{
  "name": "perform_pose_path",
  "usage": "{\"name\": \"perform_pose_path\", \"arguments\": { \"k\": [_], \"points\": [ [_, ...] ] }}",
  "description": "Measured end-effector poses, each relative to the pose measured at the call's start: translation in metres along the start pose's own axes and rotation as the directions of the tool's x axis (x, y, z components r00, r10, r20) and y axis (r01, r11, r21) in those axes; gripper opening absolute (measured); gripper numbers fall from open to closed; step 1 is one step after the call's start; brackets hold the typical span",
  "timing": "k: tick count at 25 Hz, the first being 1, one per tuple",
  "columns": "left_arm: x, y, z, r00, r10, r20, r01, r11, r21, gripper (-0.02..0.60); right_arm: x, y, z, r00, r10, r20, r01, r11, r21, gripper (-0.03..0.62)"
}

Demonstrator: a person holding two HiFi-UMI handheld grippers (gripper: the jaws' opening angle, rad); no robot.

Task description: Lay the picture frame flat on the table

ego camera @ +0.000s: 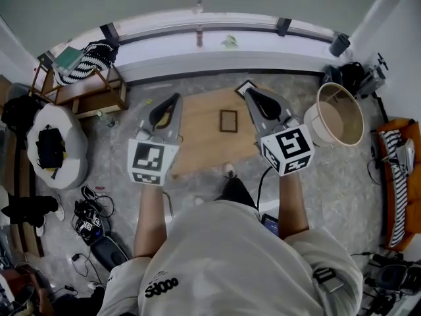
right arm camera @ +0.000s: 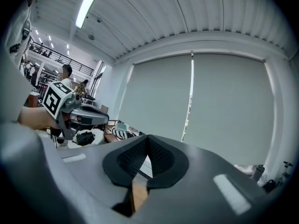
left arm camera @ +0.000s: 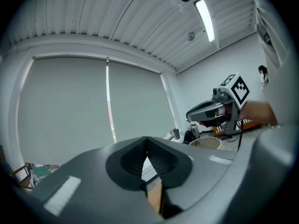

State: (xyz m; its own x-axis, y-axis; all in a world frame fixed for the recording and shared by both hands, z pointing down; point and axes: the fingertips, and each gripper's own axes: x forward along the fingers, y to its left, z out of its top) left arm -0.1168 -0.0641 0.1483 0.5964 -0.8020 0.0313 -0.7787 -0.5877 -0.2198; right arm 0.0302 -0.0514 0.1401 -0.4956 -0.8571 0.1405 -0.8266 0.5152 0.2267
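At the far left of the head view a white cushion with a dark bag on it sits on the floor, well apart from the work.

Next comes the left gripper, held out over the left edge of the wooden worktop. Its own view shows the ribbed fingers clenched tip to tip with nothing between them, and only a sliver of wood showing below.

The picture frame is a small dark rectangle near the middle of the worktop. Its long axis runs up and down the picture. From this steep angle it looks as if it already lies flat on the wood, though the view is too small to be sure.

To its right, the right gripper reaches over the worktop's upper right part. Its fingers are likewise pressed together and empty. At the far right a round pale tub stands on the floor beside the worktop.

The relation that matters is that the frame lies between the two grippers, lower in the picture than both sets of tips. It is nearer the right one, just down and left of it. Both grippers look held level above the wood, touching nothing. If the frame needs any more handling, the right hand seems better placed. It would have to open its fingers and come down across the frame's short side.
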Motion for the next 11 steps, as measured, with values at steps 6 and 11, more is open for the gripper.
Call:
{"name": "perform_pose_path", "arguments": {
  "k": [6, 11],
  "points": [
    [-0.0022, 0.0008, -0.0029, 1.000, 0.013, -0.004, -0.013, 1.000, -0.003, 0.009, 0.0024, 0.0008, -0.0020, 1.000, 0.011, -0.001, -0.011, 1.000, -0.005, 0.002],
    [-0.0020, -0.0017, -0.0026, 1.000, 0.013, -0.008, -0.013, 1.000, -0.008, 0.009, 0.0018, -0.0003, -0.0039, 1.000, 0.020, -0.008, -0.020, 1.000, -0.003, 0.002]
  ]
}}
